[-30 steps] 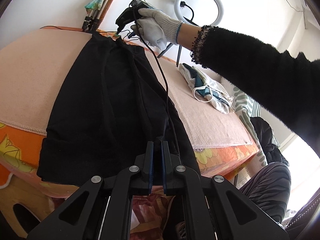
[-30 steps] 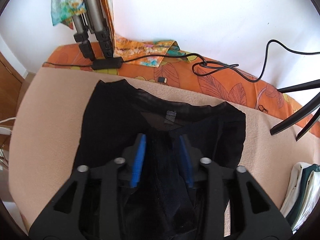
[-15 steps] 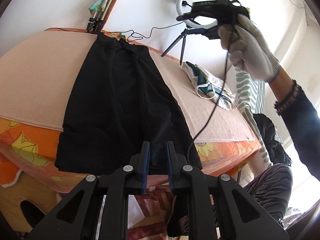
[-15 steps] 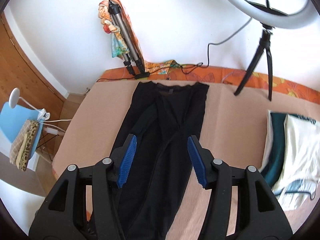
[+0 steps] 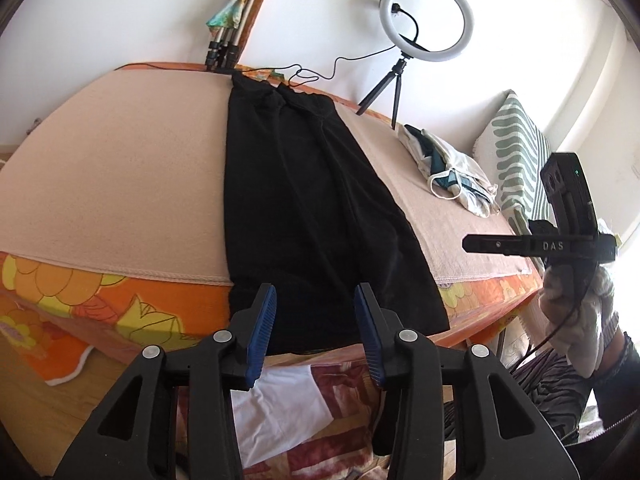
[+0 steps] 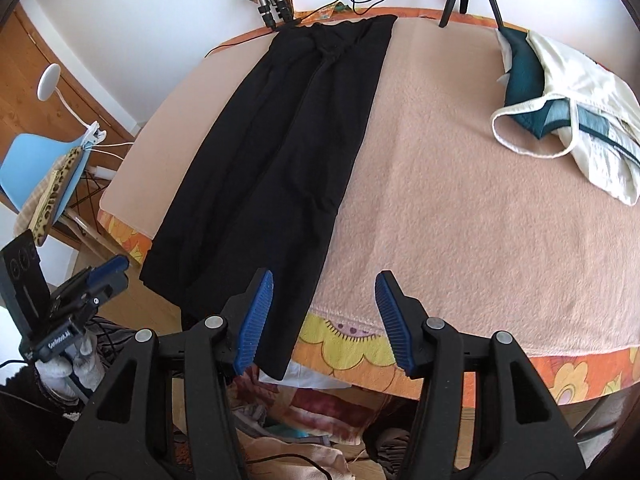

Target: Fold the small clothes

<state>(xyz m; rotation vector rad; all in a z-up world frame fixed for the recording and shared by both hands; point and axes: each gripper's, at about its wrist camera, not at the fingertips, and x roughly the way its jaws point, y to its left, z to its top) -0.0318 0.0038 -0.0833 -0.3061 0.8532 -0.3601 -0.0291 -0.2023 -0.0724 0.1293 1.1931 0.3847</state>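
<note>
Left wrist view: your left gripper (image 5: 315, 322), pinched nearly together a second ago, has just been opening and stands apart, empty, before the black garment (image 5: 316, 208) lying lengthwise on the blanket-covered table (image 5: 112, 184). Your right gripper (image 6: 324, 312) has pulled back to the near hem, jaws parted and empty.

Bright daylight is flooding both views, blowing out the lower right of the left wrist frame. Fisheye distortion is bending the edges; dark vignetting is rimming the corners.
</note>
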